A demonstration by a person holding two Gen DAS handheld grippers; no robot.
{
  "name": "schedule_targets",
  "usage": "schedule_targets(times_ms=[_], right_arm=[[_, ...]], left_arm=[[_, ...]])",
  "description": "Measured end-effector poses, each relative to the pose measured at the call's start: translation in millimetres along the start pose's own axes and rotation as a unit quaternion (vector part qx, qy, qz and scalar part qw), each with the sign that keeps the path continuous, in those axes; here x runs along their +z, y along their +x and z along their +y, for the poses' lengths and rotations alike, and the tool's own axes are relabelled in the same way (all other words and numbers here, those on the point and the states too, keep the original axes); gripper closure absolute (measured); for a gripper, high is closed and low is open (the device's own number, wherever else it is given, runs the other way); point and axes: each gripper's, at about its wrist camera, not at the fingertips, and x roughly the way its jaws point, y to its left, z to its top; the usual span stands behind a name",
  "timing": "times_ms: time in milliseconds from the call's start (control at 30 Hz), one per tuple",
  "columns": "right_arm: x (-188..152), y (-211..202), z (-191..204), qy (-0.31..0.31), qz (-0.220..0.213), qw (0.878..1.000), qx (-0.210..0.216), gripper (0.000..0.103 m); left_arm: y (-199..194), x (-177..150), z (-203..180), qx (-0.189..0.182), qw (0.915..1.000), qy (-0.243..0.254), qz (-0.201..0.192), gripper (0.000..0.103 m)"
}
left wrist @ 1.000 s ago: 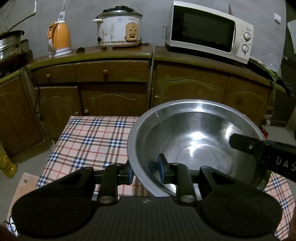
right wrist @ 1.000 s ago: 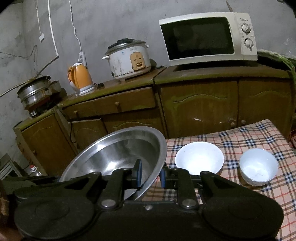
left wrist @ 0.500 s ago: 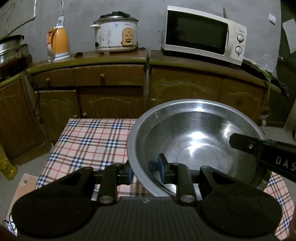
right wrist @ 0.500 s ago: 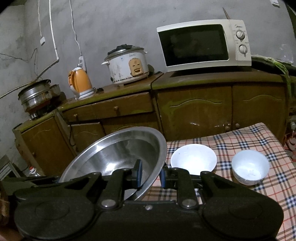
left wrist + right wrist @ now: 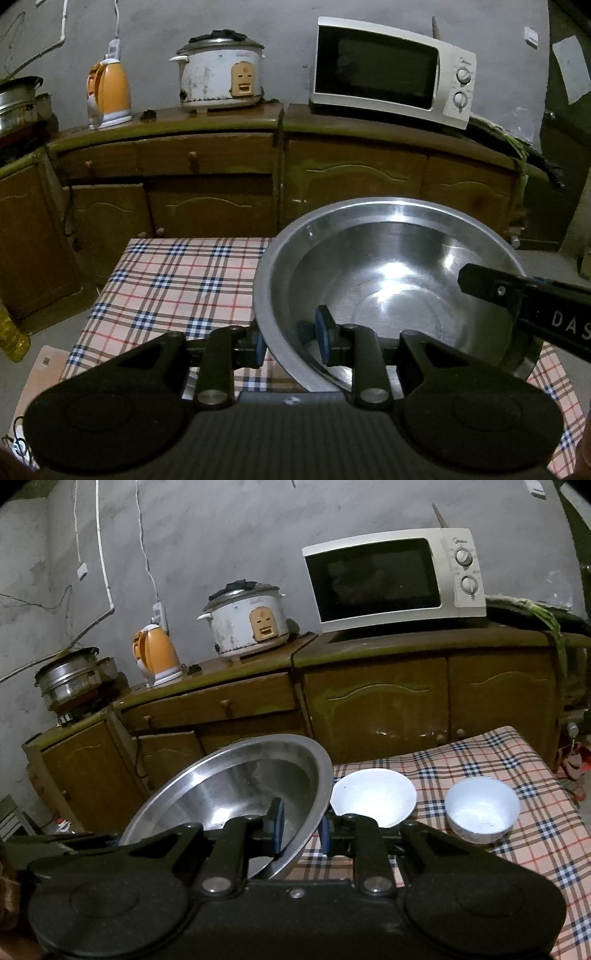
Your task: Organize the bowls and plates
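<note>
The steel basin (image 5: 391, 273) was held off the table (image 5: 173, 280) by both grippers at once, each pinching a thin bit of rim: the left gripper (image 5: 291, 338) was clamped w/ one pad outside and one inside the near-left wall, and the right gripper (image 5: 301, 821) was pinched the same way on the opposite edge, its arm seen across the basin in the left view. In the right view the basin was seen tilted, w/ the plate (image 5: 373, 797) just beside its rim and the small white bowl (image 5: 480, 808) further right on the checked cloth. Main risk was judged to be slip: smooth metal, small pads, grip on a curved wall only, so any uneven pull btw the two hands could twist the rim out of one grip, and the basin would then swing or drop. A second risk was judged at the plate side: if the basin were lowered or carried right w/o clearance, the plate could be knocked or ridden over, and the bowl pushed toward the table edge. Whether the basin was meant to go under or beside the crockery couldn't be told.
</note>
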Motion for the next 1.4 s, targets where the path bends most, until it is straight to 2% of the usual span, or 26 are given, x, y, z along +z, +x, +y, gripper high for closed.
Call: schedule_targets(times_ms=[1400], right_arm=[[-42.6, -52.5, -51.5, 0.029, -0.008, 0.999, -0.028, 0.078]], left_arm=[[-4.6, -41.9, -44.7, -0.049, 0.9984, 0.018, 0.023, 0.074]])
